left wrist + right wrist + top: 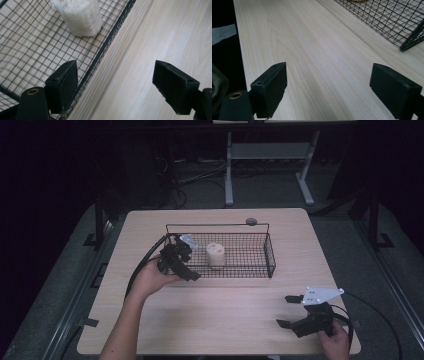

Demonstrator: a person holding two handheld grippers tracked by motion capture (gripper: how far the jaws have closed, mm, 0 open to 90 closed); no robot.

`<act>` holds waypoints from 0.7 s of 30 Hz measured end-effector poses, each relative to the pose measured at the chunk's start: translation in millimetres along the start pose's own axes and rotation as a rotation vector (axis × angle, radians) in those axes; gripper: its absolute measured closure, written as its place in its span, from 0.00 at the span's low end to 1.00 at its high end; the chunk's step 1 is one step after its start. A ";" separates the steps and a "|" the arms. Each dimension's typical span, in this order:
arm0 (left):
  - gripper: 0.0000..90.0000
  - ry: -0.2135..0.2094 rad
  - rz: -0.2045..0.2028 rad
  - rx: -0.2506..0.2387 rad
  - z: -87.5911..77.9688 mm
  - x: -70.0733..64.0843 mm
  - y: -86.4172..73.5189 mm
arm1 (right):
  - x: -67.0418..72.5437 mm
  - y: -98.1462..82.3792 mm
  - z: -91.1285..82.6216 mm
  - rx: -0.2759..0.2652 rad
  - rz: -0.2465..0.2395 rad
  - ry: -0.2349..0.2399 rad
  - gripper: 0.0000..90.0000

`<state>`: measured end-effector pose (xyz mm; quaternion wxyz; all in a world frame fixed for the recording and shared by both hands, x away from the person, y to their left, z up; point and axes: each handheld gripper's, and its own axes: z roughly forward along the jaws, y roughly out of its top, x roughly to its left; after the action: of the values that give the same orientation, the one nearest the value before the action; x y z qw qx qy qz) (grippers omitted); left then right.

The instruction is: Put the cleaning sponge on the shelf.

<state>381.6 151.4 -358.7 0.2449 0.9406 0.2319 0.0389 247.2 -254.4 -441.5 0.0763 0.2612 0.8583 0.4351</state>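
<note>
Pale, rough-sided cylinder [216,254] upright on the floor of the black wire basket [270,251], left of the basket's middle, apart from every wall. Same cylinder [81,15] in the left gripper view, at the top, beyond the near rim wire.

Left gripper [191,276] at the basket's near-left corner, held from below by the left hand [150,279], forearm coming up from the near edge of the table and angled right. Jaws wide apart and holding nothing; in the left gripper view [113,87] one jaw over the mesh just inside the rim, the other out over bare wood, the rim wire running between them. Cylinder just beyond the jaws, not touched.

Right gripper [285,311] low over the near-right part of the wooden table [240,315], well apart from the basket, right hand [336,340] at the table's near edge, grey plate on top. Jaws pointing left, wide open, empty [328,90]; basket's corner [409,37] at the far right of that view.

Small dark disc [251,221] on the table just behind the basket's far rim. Desk frame legs [229,175] and cables on the floor beyond the table.
</note>
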 end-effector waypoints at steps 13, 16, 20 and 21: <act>0.22 0.005 -0.031 -0.018 -3.4 -5.6 -25.6 | -0.4 0.4 2.7 0.007 -0.001 -0.003 0.15; 0.22 0.010 -0.042 -0.022 -4.0 -6.8 -31.9 | -0.8 0.4 3.0 0.008 -0.001 -0.004 0.15; 0.22 0.012 -0.053 -0.027 -4.8 -8.3 -40.5 | -0.6 0.5 3.2 0.010 0.000 -0.002 0.15; 0.22 0.014 -0.053 -0.029 -4.8 -9.0 -42.6 | -0.4 0.5 3.3 0.011 0.000 -0.003 0.15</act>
<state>355.0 182.4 -374.5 0.2577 0.9302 0.2579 0.0421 248.9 -252.1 -443.2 0.0762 0.2625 0.8605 0.4300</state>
